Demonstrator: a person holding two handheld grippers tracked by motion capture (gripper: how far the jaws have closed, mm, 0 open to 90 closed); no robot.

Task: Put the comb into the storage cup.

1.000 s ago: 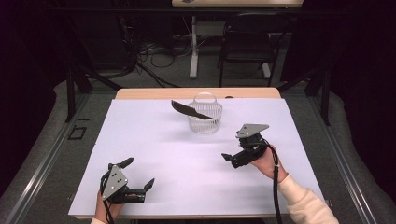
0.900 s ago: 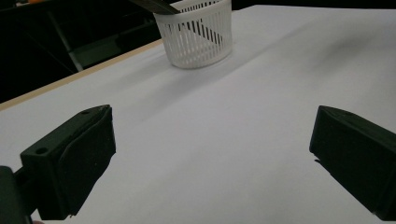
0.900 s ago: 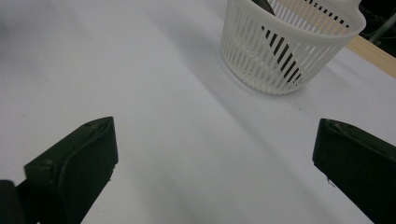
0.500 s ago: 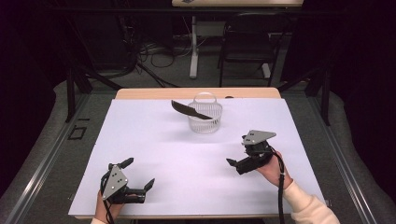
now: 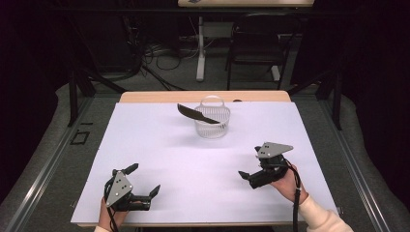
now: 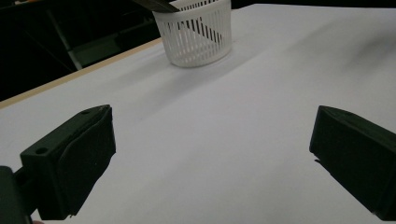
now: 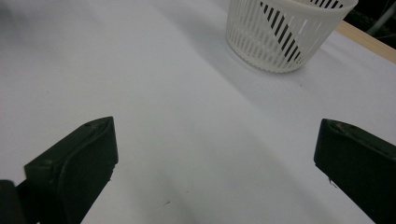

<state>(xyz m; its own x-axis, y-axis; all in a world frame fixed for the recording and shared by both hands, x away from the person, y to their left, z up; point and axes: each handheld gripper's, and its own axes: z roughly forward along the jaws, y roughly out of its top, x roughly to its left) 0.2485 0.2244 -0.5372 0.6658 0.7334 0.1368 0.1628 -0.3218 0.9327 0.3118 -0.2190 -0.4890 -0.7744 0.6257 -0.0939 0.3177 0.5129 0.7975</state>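
1. From the high view, the white basket [image 5: 212, 119] stands near the far edge of the white table [image 5: 159, 145], about midway along it. A dark knife-like blade [image 5: 196, 114] lies tilted across the basket's rim, one end down inside and the other poking out past the rim toward the left. The left gripper [image 5: 144, 181] sits near the front left corner, held in a hand at the front edge, its jaws spread wide with nothing between them. The right gripper [image 5: 250, 166] is toward the front right, well apart from the basket, jaws also parted and empty; its cable [image 5: 295, 203] trails back along a pale sleeve [image 5: 319, 220].

2. In the left gripper view, both black jaws stand far apart over bare white surface. The basket [image 6: 196, 35] is up ahead by the tan far edge of the table, the dark blade [image 6: 156, 4] crossing its rim.

3. In the right gripper view, the jaws are again wide apart and hold nothing. The basket [image 7: 287, 30] sits ahead and to the right, close to the tan edge, and the blade [image 7: 280, 28] shows as a dark slanted shape through its slats.
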